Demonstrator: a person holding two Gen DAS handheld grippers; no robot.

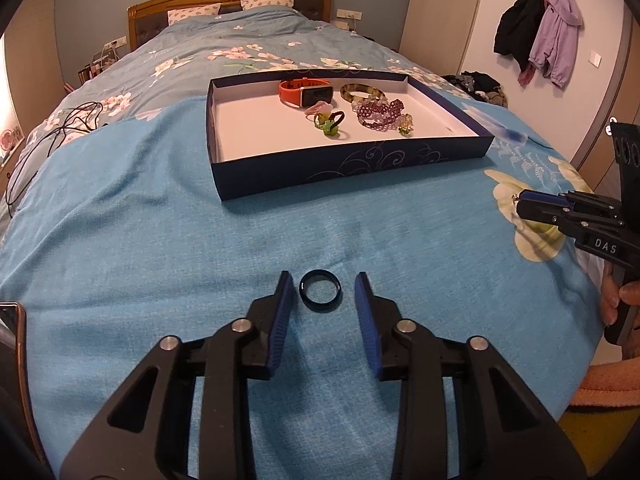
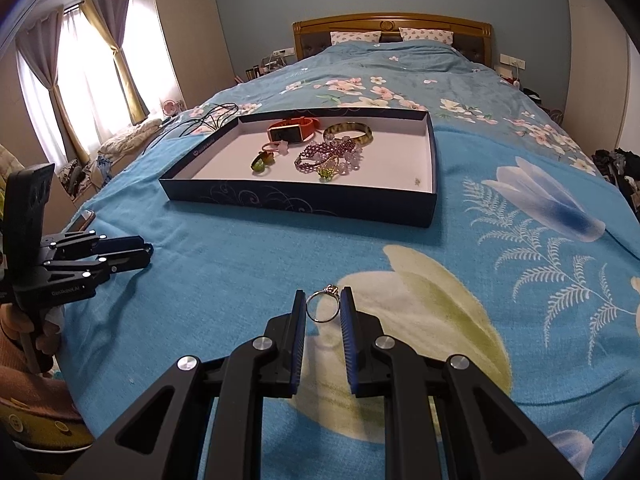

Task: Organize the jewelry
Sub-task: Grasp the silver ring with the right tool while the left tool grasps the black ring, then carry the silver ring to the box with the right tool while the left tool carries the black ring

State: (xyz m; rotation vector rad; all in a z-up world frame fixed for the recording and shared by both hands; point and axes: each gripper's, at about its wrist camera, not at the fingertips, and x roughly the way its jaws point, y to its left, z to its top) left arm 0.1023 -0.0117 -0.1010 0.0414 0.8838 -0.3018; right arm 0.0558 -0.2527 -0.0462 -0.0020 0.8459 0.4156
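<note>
Box (image 1: 352, 168) holds watch (image 1: 306, 92), beads (image 1: 380, 112); left jaws spread around dark ring (image 1: 321, 291), right apparently pinching silver ring (image 2: 325, 306).

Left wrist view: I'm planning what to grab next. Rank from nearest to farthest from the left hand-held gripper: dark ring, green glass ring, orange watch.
1. Dark ring, on the blanket between its fingers.
2. Green glass ring, mid-box.
3. Orange watch, at the box's back.

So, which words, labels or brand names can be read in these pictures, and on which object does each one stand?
"DAS": white letters on the body of the right gripper, seen in the left wrist view.
Small pale print on the body of the left gripper: too blurred to read.
Round logo on the rim of the box: too small to read.
</note>
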